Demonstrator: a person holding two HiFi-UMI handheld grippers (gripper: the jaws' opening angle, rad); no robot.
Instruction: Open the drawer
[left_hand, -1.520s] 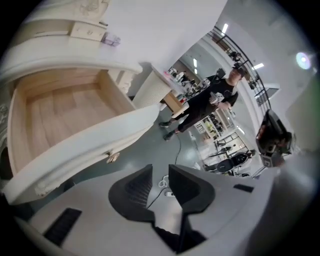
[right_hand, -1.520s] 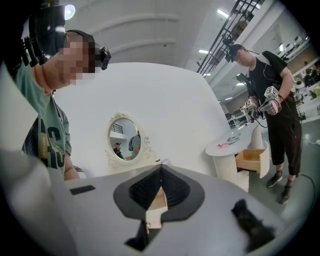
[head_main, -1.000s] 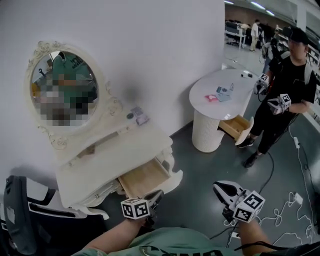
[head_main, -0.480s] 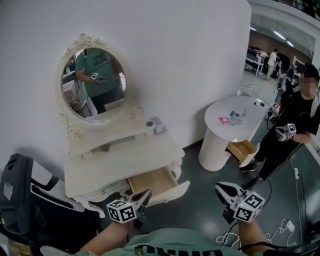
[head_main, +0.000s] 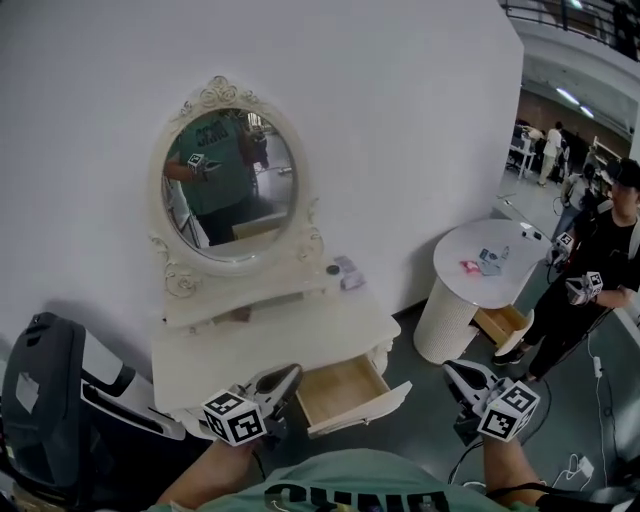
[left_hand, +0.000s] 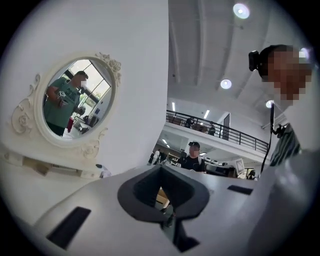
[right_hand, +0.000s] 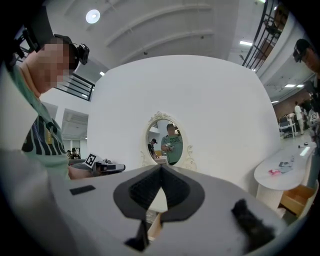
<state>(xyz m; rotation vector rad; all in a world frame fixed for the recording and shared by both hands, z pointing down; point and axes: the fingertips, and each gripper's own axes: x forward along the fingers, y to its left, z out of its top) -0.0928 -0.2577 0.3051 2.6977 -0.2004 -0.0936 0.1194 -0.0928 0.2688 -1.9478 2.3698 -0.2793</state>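
The pale wooden drawer (head_main: 340, 390) under the white tabletop (head_main: 270, 335) stands pulled out, its travel axis toward 5 o'clock. I hold the left tongs (head_main: 283, 377) closed and empty, and the drawer lies just beside them at 3 o'clock. The right tongs (head_main: 460, 376), likewise closed and empty, sit farther off. No print is legible.

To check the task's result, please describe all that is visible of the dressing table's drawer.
The drawer is pulled out from under the white dressing table's top, on its right side. Its inside is pale bare wood and looks empty; its front panel is white like the table. It sits level. The shut left gripper is close by its left edge but seems not to touch it.
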